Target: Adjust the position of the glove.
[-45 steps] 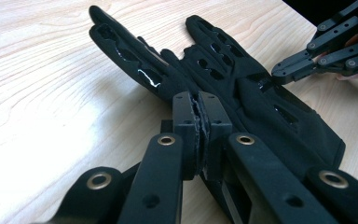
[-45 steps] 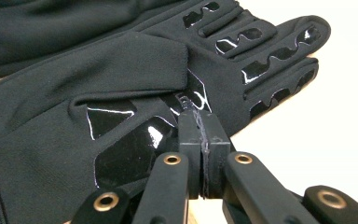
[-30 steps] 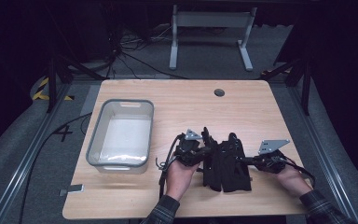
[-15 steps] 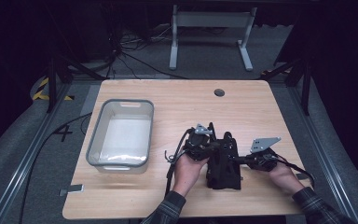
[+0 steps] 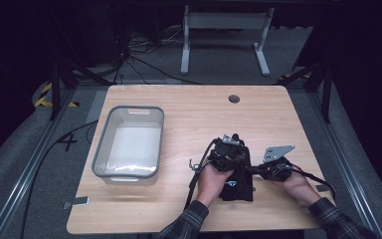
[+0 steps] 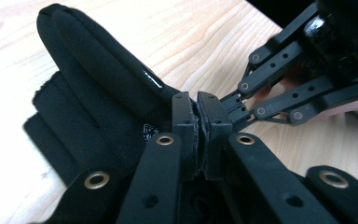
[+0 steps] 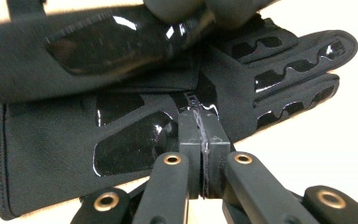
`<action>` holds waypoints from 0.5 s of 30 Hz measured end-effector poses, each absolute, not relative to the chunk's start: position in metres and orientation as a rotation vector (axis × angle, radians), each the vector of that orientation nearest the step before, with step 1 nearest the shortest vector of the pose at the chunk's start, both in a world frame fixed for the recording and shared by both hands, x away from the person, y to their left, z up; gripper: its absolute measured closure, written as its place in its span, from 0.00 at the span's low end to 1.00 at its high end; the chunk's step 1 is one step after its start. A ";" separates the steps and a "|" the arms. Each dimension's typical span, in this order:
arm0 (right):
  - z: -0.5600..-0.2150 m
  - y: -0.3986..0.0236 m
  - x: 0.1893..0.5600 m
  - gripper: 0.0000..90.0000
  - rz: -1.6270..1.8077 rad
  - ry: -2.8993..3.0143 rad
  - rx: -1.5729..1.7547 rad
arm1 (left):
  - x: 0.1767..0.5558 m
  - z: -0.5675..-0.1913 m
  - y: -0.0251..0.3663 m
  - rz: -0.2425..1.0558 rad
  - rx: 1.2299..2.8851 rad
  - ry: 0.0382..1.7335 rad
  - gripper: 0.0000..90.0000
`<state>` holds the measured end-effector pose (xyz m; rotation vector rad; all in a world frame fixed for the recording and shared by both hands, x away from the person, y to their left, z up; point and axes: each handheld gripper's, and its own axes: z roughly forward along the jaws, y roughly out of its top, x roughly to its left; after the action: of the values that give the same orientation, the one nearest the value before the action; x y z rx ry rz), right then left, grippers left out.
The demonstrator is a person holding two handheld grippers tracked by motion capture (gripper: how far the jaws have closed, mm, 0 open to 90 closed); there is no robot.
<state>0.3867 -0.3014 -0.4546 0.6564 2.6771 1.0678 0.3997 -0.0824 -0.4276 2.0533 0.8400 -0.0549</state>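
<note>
Black glove near table front edge, right of centre, pinched by both closed tongs, left and right; apparently mid-fold or mid-lift; next move probably needing coordinated lifting; grey bin standing toward left edge.

At the lower centre of the high view lies a black glove with glossy black wavy patches on its fingers. The table is light wood with visible grain. The bin at left is grey-rimmed and translucent. The sleeves are dark plaid.
</note>
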 end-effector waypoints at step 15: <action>-0.438 -0.322 0.386 1.00 1.099 2.610 0.694 | 0.392 -0.414 -0.075 -0.046 2.001 0.755 0.90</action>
<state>0.3861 -0.3221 -0.4383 0.6943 2.6100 1.0989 0.3917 -0.0749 -0.4141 2.0013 0.7553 -0.0460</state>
